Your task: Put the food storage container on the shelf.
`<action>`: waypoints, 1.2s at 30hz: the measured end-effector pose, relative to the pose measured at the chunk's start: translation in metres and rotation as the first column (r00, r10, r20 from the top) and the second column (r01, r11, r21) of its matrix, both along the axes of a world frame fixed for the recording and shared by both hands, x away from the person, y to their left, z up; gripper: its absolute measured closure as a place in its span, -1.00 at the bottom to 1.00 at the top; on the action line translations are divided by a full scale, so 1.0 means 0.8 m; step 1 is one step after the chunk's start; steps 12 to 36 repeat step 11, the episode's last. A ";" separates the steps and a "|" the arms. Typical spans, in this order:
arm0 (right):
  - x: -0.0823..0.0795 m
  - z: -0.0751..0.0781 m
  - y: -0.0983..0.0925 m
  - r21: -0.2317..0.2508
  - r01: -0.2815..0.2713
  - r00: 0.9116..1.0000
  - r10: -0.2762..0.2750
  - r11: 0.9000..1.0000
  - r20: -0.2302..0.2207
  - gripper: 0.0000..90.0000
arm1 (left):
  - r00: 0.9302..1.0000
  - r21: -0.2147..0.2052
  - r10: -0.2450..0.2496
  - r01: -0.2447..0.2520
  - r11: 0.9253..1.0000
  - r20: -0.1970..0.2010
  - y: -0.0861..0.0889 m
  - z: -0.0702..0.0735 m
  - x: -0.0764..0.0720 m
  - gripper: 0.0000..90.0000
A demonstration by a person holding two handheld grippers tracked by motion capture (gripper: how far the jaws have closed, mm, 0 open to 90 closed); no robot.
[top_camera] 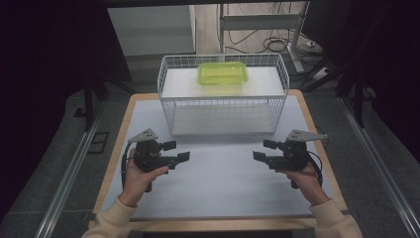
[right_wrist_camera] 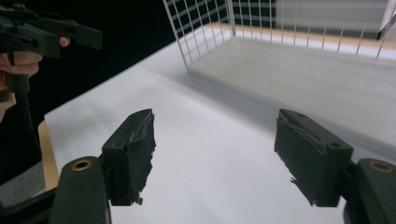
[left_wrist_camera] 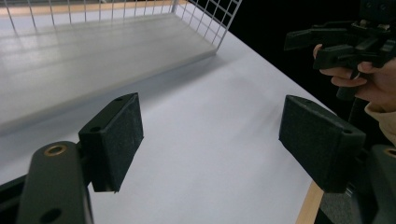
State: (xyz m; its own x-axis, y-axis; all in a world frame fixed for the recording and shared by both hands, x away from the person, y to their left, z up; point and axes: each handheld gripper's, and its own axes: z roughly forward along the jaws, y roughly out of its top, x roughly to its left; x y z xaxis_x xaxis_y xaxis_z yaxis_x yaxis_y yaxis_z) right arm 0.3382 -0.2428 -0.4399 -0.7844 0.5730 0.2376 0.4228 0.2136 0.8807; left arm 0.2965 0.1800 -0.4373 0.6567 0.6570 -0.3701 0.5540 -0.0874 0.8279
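My left tongs (top_camera: 176, 151) and right tongs (top_camera: 264, 150) hover over the near half of the white bench (top_camera: 223, 183), both gaping wide with nothing between the pads and pointing inward at each other; a ready stance, I judge. The green lidded box (top_camera: 223, 73) sits far off on the upper shelf of the wire basket (top_camera: 223, 106), well apart from both. The high view gives the box; the gripper views give the bare pads (left_wrist_camera: 116, 140) and the basket's lower board (right_wrist_camera: 327, 79) from close by.

The high view looks forward and down from above; both gripper views sit low, facing inward, sharing the worktop (top_camera: 218, 173) and wire basket (top_camera: 223, 106).
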 end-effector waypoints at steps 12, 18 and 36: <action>-0.005 -0.006 -0.004 -0.021 0.043 0.995 -0.041 0.999 0.088 -0.60 | 0.999 0.031 0.002 -0.001 1.000 -0.033 -0.001 -0.023 0.001 -0.53; -0.005 -0.006 -0.004 -0.021 0.043 0.995 -0.041 0.999 0.088 -0.60 | 0.999 0.031 0.002 -0.001 1.000 -0.033 -0.001 -0.023 0.001 -0.53; -0.005 -0.006 -0.004 -0.021 0.043 0.995 -0.041 0.999 0.088 -0.60 | 0.999 0.031 0.002 -0.001 1.000 -0.033 -0.001 -0.023 0.001 -0.53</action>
